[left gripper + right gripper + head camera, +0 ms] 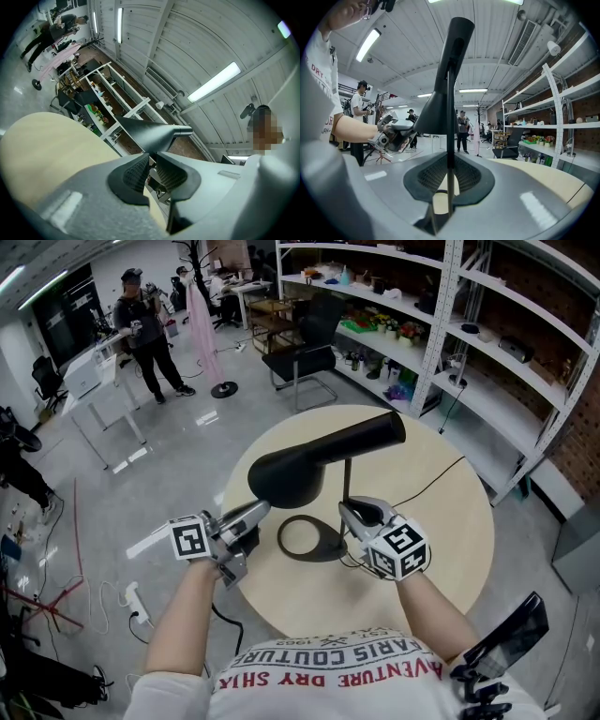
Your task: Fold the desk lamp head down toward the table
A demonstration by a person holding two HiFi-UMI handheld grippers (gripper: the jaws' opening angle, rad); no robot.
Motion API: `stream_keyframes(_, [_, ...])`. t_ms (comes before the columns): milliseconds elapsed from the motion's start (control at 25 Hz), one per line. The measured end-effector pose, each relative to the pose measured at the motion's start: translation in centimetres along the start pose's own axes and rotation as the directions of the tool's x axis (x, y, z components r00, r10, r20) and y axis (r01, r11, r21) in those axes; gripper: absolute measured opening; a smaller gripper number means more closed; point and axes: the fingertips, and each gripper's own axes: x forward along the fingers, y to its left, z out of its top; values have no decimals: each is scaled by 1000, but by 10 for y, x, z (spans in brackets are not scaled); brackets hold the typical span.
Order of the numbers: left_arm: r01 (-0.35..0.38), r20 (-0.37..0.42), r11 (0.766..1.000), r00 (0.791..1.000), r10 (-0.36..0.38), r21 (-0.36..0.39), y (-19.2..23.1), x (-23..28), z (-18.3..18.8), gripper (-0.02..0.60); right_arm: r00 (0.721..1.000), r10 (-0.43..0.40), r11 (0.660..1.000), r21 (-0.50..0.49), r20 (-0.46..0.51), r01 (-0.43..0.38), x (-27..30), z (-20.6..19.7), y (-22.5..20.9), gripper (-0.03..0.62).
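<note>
A black desk lamp stands on the round beige table [441, 549]. Its ring base [310, 538] lies flat and a thin stem [347, 486] rises from it. The cone-shaped lamp head [323, 457] lies roughly level above, wide end toward the left. My right gripper [349, 510] is shut on the stem [449, 140], which runs upright between its pads. My left gripper [262, 509] sits under the head's wide end. In the left gripper view its jaws [151, 168] stand nearly together, and the rim of the lamp head [150, 133] dips into the narrow gap between them.
The lamp's black cable [431, 479] trails across the table toward the back right. Behind the table are a black office chair [305, 352] and white shelving [441, 324]. A power strip [136, 601] lies on the floor at the left. People [145, 329] stand far off.
</note>
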Motion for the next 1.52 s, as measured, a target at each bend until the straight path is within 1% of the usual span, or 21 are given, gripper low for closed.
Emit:
stream_keyframes(240, [39, 25, 998, 999, -38, -52, -6, 3, -5, 55, 1000, -1, 1000, 0, 3, 1, 0, 2, 1, 44])
stream_keyframes(360, [30, 14, 998, 999, -29, -54, -3, 5, -10, 57, 1000, -3, 1000, 3, 5, 3, 0, 1, 1, 44])
stream_keyframes(480, [39, 24, 997, 999, -37, -72, -3, 7, -14, 57, 1000, -2, 1000, 4, 8, 2, -1, -1, 0, 44])
stream_keyframes(560, [36, 23, 997, 999, -34, -61, -2, 7, -13, 55, 1000, -1, 1000, 3, 8, 1, -1, -1, 0, 44])
stream_keyframes(720, [56, 30, 994, 998, -53, -93, -7, 9, -14, 55, 1000, -2, 1000, 4, 11, 2, -1, 2, 0, 44])
stream_keyframes(1160, [85, 51, 983, 996, -78, -161, -7, 15, -31, 55, 1000, 2, 1000, 9, 17, -2, -1, 0, 2, 44])
stream_keyframes(1520, [101, 59, 978, 994, -91, -183, -6, 17, -34, 54, 1000, -3, 1000, 15, 28, 2, 0, 0, 2, 44])
